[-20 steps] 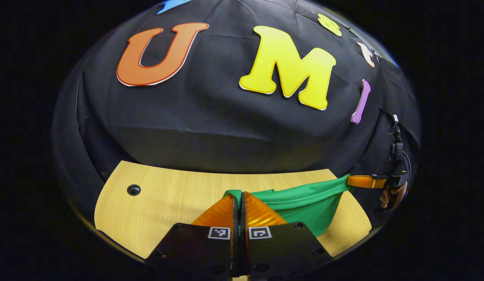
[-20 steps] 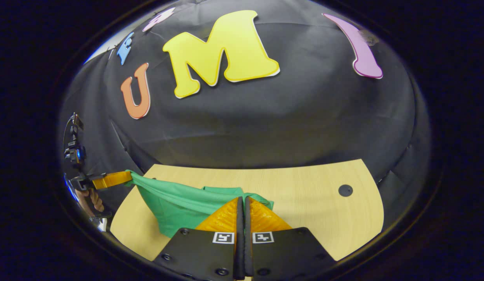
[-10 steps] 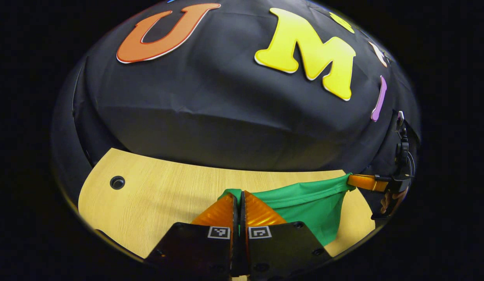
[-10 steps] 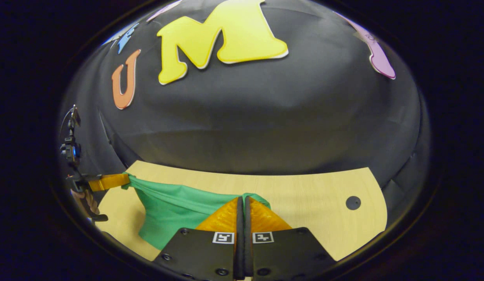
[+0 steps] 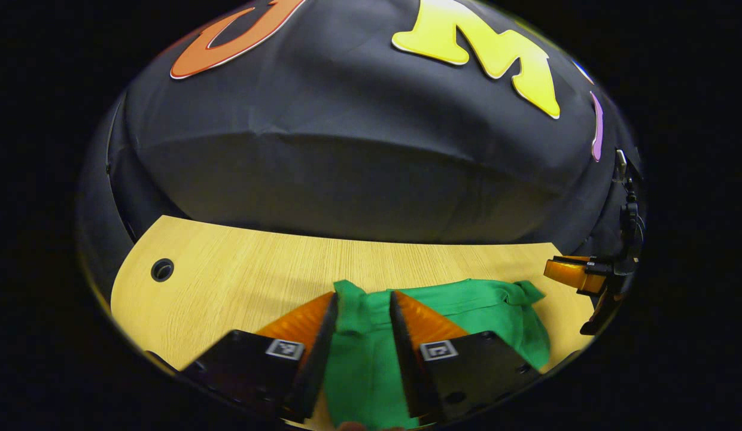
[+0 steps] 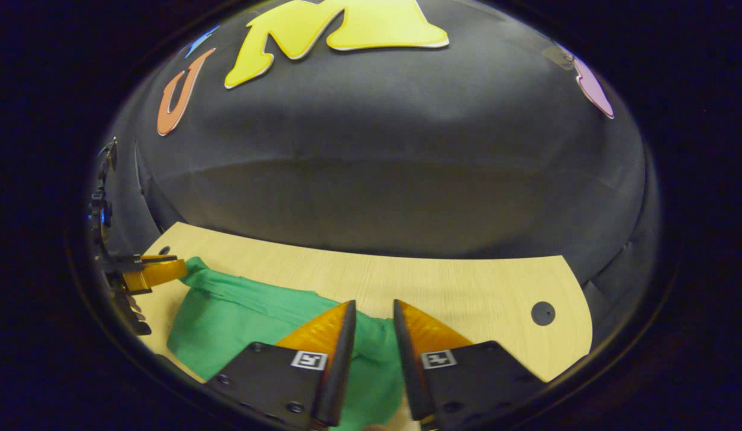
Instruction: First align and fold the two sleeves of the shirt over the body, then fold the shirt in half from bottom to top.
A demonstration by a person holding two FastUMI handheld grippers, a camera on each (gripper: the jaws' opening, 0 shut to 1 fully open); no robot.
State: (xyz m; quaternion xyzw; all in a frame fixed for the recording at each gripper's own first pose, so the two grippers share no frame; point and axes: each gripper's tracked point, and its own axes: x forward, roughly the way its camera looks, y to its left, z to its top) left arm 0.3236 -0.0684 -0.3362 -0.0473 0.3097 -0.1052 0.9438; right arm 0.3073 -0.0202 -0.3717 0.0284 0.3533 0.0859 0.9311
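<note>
The green shirt (image 5: 467, 299) is being left lying on the wooden table (image 5: 239, 269). The left gripper (image 5: 362, 305) and right gripper (image 6: 374, 311) are being held released, fingers spread over the cloth.

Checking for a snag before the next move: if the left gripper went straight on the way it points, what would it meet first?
Probably the green shirt, which lies between the open left gripper's fingers; beyond that, bare table.

Green shirt (image 5: 467, 302) between parted fingers (image 5: 299, 314), seemingly released

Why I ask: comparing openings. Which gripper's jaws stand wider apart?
The left gripper: its jaws gape wider over the green shirt than the right gripper's.
</note>
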